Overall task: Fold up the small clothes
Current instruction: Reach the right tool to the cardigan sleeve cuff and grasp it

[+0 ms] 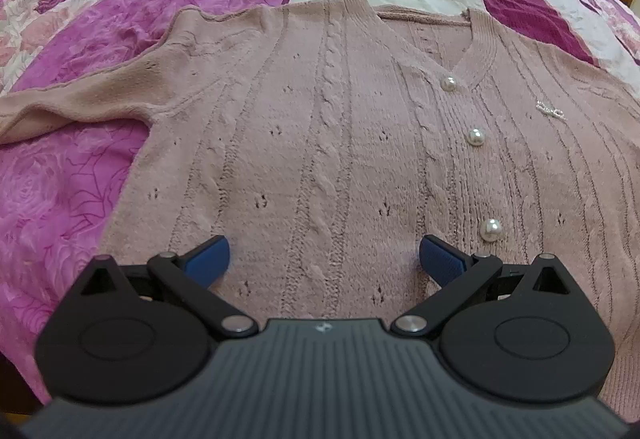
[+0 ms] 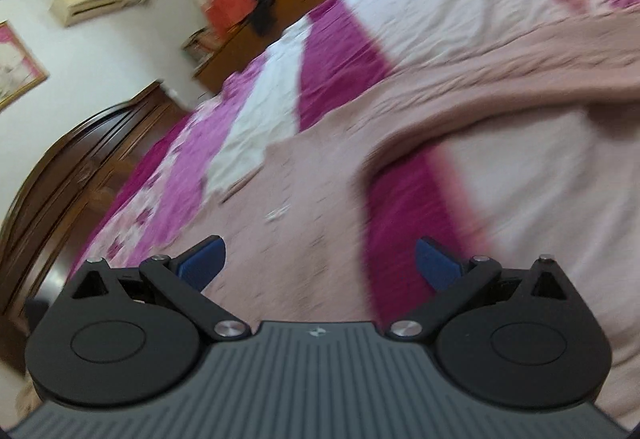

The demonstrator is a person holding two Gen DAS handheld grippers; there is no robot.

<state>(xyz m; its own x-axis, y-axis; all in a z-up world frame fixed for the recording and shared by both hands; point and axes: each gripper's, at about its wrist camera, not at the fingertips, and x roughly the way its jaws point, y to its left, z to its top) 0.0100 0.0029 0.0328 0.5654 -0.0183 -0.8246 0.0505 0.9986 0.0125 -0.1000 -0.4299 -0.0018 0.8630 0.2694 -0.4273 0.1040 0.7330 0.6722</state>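
Blue pads of the left gripper sit nearest in the left wrist view, jaws spread wide with nothing between them, hovering over the lower front of a dusty-pink knitted cardigan. That cardigan lies flat, front up, on the bedspread, a magenta and white floral cover. Its pearl buttons run from the V-neck down toward 4 o'clock of the gripper, and one sleeve stretches out toward 9 o'clock.

From the right wrist view, heavily blurred, the right gripper also has its jaws wide and empty, poised over the garment's other side; the other sleeve angles away toward 2 o'clock across the bed. A wooden headboard stands at 9 o'clock.

I judge that folding has not begun: the cardigan is laid out whole, sleeves still extended. The next move probably calls for each gripper to close on a sleeve or side edge and carry it inward across the body. The loose knit may stretch or drag, so a firm pinch through the fabric matters.
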